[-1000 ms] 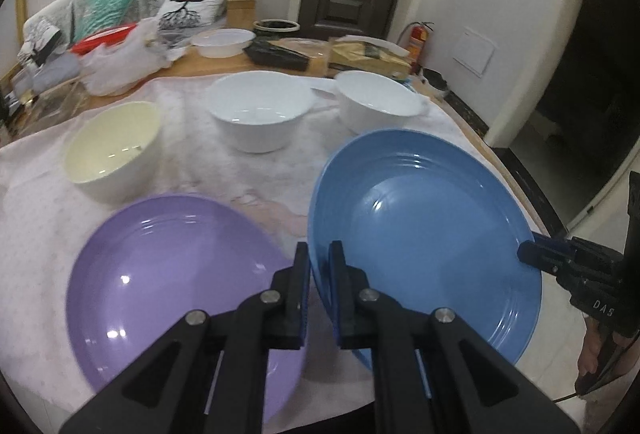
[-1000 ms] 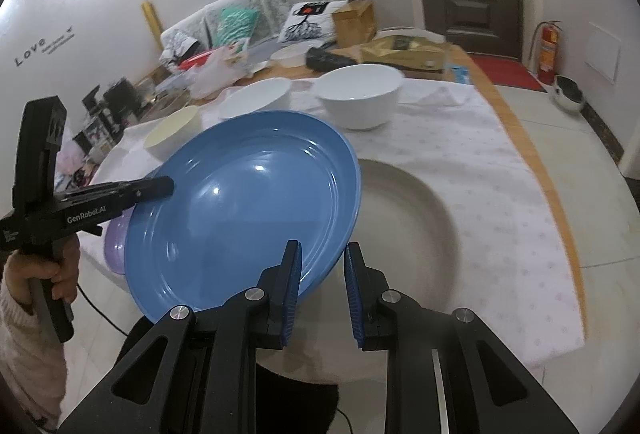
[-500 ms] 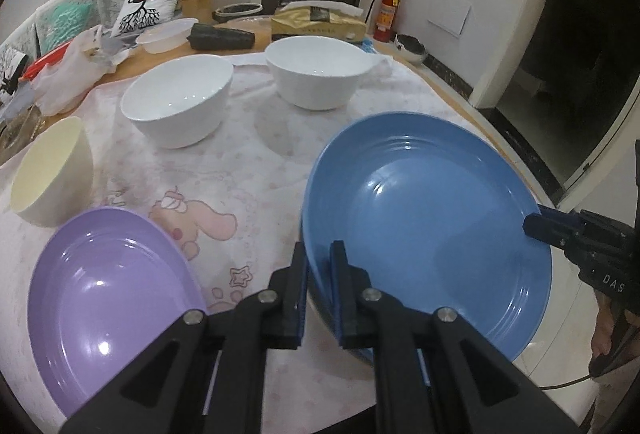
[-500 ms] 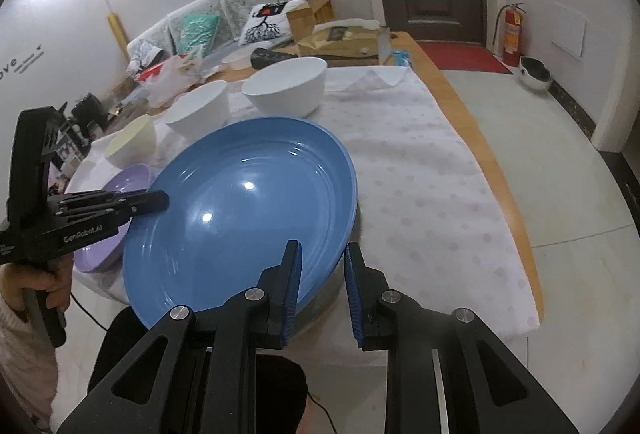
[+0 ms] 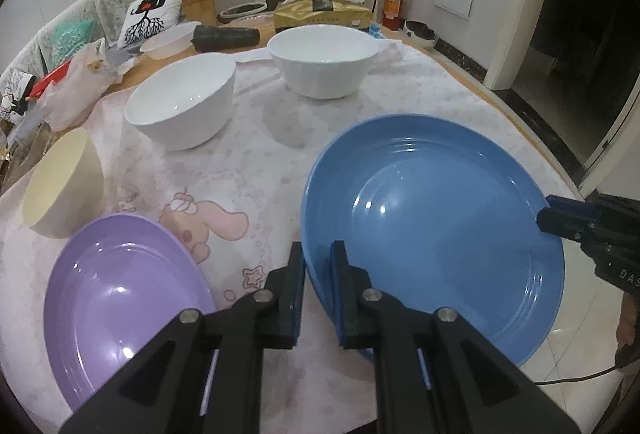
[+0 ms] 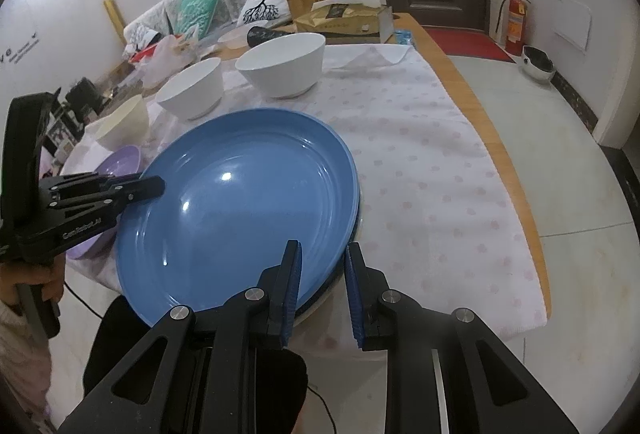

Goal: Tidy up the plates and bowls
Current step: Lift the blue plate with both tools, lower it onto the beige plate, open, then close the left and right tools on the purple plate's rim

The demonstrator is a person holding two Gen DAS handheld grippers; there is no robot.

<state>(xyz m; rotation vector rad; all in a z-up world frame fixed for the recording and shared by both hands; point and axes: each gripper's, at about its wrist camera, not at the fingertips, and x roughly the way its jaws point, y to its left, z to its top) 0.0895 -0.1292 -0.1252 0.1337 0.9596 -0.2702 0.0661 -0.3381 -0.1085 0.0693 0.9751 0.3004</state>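
Note:
A large blue plate is held level at the near right of the clothed table, by both grippers on opposite rims. My left gripper is shut on its left rim. My right gripper is shut on its near right rim. The pale rim of another plate peeks out under the blue one. A purple plate lies to the left. Two white bowls and a cream bowl stand behind.
A pink-patterned cloth covers the table, whose wooden edge runs along the right. A gold box, a dark pouch, a plastic tub and bags crowd the far end. A hand holds the left gripper.
The blue plate has moved right and down with both grippers, away from the purple plate. It now covers the grey plate that lay bare on the cloth.

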